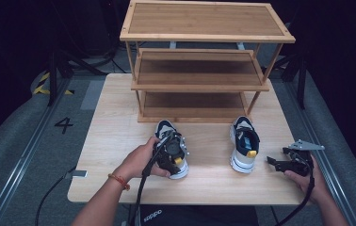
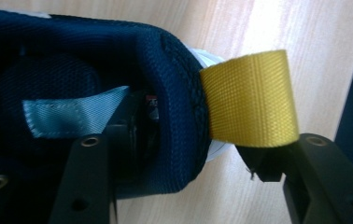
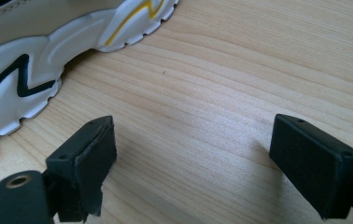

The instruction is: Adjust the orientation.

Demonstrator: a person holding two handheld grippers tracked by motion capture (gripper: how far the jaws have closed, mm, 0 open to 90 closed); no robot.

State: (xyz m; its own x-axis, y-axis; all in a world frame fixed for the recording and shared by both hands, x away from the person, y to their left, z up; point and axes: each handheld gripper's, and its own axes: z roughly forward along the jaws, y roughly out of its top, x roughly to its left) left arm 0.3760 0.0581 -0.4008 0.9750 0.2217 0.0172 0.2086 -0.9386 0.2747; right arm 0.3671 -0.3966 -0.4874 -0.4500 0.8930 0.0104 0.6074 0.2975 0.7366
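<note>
Your left shoe (image 1: 172, 149) sits on the tabletop (image 1: 115, 141) before the wooden rack (image 1: 199, 61), its twin, the right shoe (image 1: 244, 148), well apart alongside. Your left gripper (image 2: 184, 182) comes down over the heel, fingers (image 2: 90, 182) half-closed astride the collar (yellow loop (image 2: 249, 98) just beside one finger); whether they press it, I cannot tell. Your right gripper (image 3: 212, 172) hovers low beside the twin, fingers wide and empty.

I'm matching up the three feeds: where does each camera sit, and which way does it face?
High view: above the person's side, looking forward and down on table, rack, forearms.
Left gripper view: on left gripper, facing left shoe heel, yellow loop.
Right gripper view: on right gripper, facing tabletop, right shoe.
Shared: both shoes also appear from above.
</note>
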